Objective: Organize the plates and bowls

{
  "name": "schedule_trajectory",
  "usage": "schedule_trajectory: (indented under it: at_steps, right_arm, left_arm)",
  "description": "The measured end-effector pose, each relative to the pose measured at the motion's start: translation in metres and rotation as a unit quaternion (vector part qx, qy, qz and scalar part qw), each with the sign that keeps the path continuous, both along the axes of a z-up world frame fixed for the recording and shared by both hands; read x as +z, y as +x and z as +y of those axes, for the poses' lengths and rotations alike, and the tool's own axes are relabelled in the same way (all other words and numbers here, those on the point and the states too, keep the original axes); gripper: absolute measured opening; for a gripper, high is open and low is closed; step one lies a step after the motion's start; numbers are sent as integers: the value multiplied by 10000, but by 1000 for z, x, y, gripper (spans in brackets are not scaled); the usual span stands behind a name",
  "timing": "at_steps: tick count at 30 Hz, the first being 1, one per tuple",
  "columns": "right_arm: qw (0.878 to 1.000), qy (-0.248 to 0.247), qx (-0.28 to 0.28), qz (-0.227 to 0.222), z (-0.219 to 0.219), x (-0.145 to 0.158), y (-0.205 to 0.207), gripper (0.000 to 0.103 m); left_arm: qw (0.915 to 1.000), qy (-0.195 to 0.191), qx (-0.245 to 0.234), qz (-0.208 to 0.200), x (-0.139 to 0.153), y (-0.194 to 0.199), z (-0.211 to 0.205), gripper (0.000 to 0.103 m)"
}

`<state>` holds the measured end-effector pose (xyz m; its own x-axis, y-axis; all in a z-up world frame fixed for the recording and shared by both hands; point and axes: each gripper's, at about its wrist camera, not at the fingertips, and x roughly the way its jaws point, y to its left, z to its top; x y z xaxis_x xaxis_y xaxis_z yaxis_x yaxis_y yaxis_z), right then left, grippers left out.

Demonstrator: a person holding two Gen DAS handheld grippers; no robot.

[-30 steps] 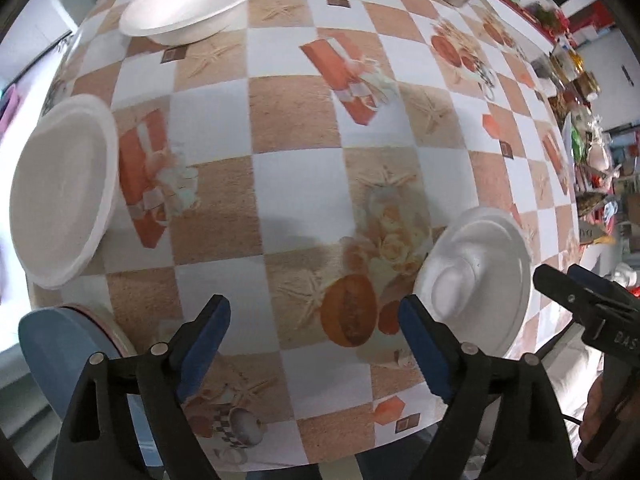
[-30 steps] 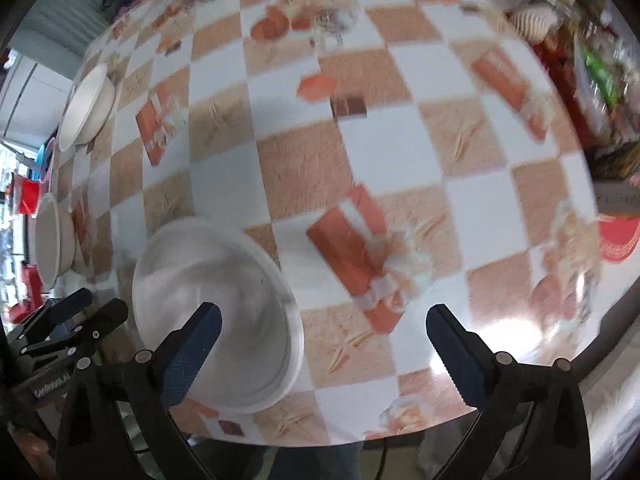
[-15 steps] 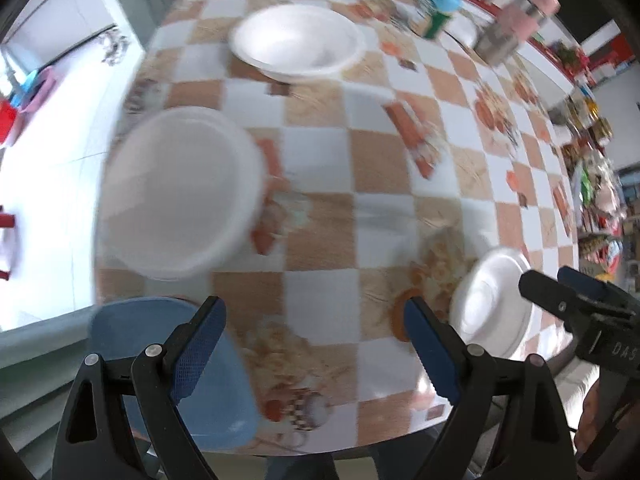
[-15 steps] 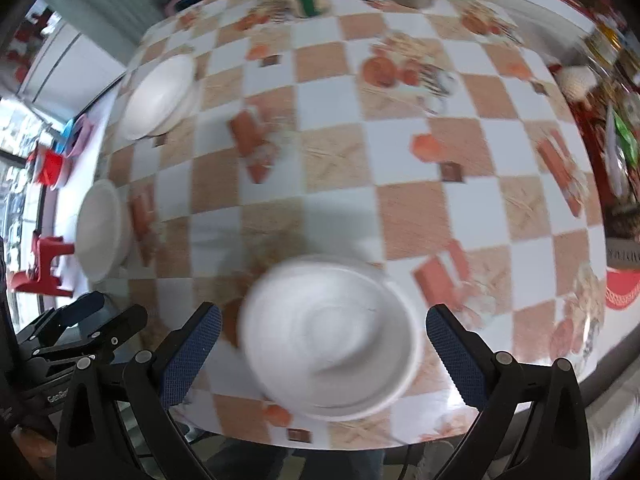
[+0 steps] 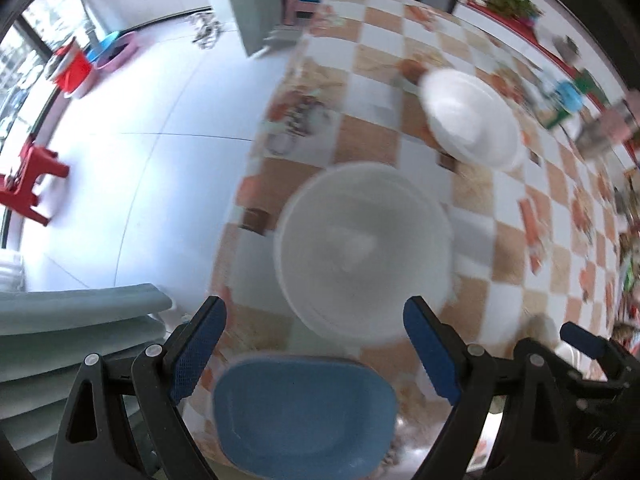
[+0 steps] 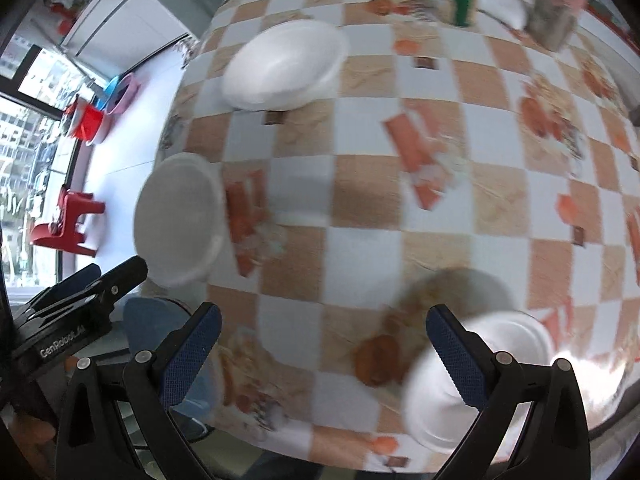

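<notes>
Both my grippers — left gripper (image 5: pixel 314 346), right gripper (image 6: pixel 322 344) — gape empty; I'm picking a target: the white bowl (image 5: pixel 362 252) at twelve o'clock needs rim-pinching next.

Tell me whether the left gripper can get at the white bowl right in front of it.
Probably yes. The left gripper is open and empty, and the white bowl sits directly ahead between its fingers' line, nothing lying between. The blue plate lies underneath, nearer the table edge.
</notes>
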<state>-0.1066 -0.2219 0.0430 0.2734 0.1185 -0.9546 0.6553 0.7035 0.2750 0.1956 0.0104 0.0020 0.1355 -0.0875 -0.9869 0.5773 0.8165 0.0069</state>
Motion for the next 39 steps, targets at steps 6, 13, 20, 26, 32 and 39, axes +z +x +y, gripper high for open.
schedule_trajectory:
  at_steps: [6,13,20,26,32,39]
  right_arm:
    - [9997,55,227,62,11,-18,45,103]
    - [9992,144,304,202,11,-41,81,103]
    - [9984,211,418,319,10,-58,96,103]
    - [9977,236,539,347,10,-63,102,79]
    - [9965,536,593,230,9,-73,100,50]
    - [9941,924,545,150,2,-83,88,21]
  left_arm:
    - [9997,220,-27,-139,-16,24,-5,92]
    - [9988,462,-130,-101,-38,42,-14,92]
    - [9980,601,-173,-16,-55,54,-19,90]
    - [9965,699,-395,235,-70,50,-29,63]
    - [9949,681,-635,378,-76,36,-42,39]
    - [9912,733,-1024,414,-77,2,-66,37]
